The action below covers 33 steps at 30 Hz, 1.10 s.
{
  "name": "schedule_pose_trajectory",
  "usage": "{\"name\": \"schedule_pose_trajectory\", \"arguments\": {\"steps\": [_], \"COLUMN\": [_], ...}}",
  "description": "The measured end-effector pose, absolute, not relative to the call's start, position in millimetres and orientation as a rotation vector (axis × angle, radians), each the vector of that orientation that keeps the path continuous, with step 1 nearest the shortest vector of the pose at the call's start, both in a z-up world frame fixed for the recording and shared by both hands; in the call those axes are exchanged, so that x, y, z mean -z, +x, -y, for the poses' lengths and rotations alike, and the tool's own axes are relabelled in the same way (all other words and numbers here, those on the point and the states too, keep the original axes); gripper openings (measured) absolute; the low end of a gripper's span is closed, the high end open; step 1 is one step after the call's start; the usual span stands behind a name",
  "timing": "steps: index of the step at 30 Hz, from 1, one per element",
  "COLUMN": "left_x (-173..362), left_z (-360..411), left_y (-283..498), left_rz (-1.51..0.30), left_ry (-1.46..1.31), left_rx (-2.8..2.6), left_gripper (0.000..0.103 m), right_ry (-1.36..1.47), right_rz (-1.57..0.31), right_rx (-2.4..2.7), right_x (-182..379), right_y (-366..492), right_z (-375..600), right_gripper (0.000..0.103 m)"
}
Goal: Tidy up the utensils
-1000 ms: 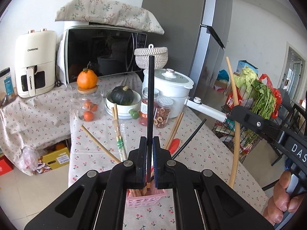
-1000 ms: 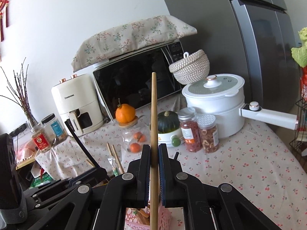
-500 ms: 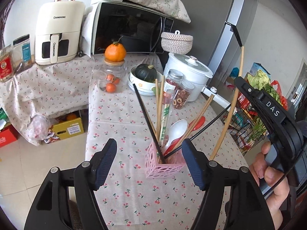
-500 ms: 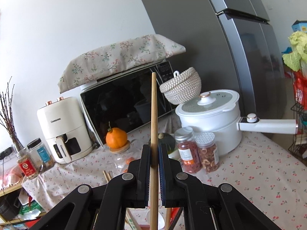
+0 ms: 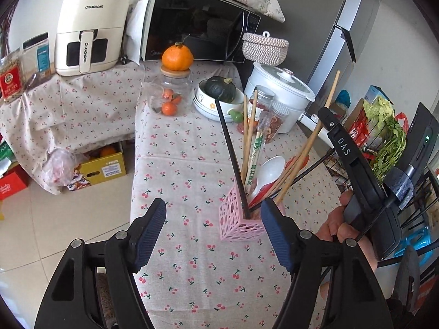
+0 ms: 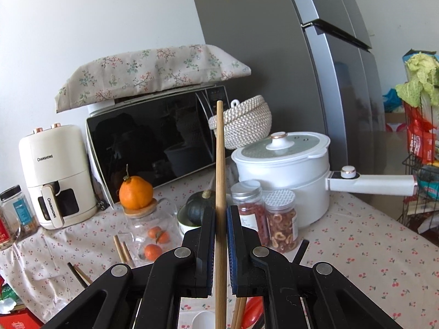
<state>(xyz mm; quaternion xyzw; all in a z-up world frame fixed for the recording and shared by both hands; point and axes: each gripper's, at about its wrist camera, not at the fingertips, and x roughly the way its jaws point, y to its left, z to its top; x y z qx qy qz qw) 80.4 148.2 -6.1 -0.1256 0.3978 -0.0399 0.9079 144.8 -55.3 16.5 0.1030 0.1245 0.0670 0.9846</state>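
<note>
Right gripper (image 6: 220,235) is clamped on a single bamboo chopstick (image 6: 220,170): pale tan, round, smooth, held upright with its blunt top end well above the blue-padded fingers (image 6: 208,235) and its lower length running down between the black linkages and out of the bottom of the right wrist view. In the left wrist view the same gripper (image 5: 333,134) shows at right, with the chopstick (image 5: 315,137) slanting down toward the pink holder (image 5: 233,219); whether its tip is inside cannot be told. Left gripper (image 5: 214,227) is spread wide with nothing between its fingers, held just in front of the holder. Holder: square, pink, perforated lattice walls, standing on the cherry-print tablecloth (image 5: 192,260). Contents: one black chopstick (image 5: 229,150) leaning left, two tan chopsticks (image 5: 248,128) near upright, a wrapped pair in a green-printed paper sleeve (image 5: 255,150), a white spoon (image 5: 270,168), something red beside the spoon, further tan sticks leaning right. Behind the holder on the table: bowl with a dark green squash (image 5: 221,89), two jars of dried food (image 5: 274,120), a white electric pot (image 5: 279,85), and a glass jar with an orange (image 5: 177,56) on its lid.
</note>
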Motion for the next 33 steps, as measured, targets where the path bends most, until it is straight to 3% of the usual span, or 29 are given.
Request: {"name": "schedule_pose_trajectory", "arguments": {"steps": [1, 3, 7, 9, 12, 14, 23, 33], "left_x": [7, 8, 13, 15, 16, 14, -1, -25], "left_z": [-147, -144, -141, -139, -134, -128, -96, -56], "left_y": [81, 81, 81, 80, 78, 73, 52, 28], "left_rz": [-0.823, -0.828, -0.847, -0.857, -0.874, -0.864, -0.799, -0.728], "left_ry": [-0.248, -0.22, -0.188, -0.179, -0.154, -0.127, -0.07, -0.024], "left_rx": [0.076, 0.062, 0.034, 0.018, -0.01, -0.012, 0.01, 0.022], "left_gripper": [0.076, 0.077, 0.081, 0.086, 0.096, 0.103, 0.103, 0.103], "right_ry": [0.211, 0.227, 0.27, 0.287, 0.307, 0.314, 0.086, 0.019], "right_rz": [-0.249, -0.251, -0.255, -0.27, -0.303, -0.324, -0.418, -0.61], "right_rx": [-0.137, -0.149, -0.162, -0.153, -0.126, -0.118, -0.07, -0.049], "right_x": [-16, -18, -30, -36, -43, -47, -60, -46], "right_y": [143, 139, 129, 124, 116, 111, 81, 54], "right_z": [56, 60, 77, 88, 108, 122, 156, 195], "right_gripper": [0.012, 0.04, 0.063, 0.082, 0.098, 0.103, 0.103, 0.103]}}
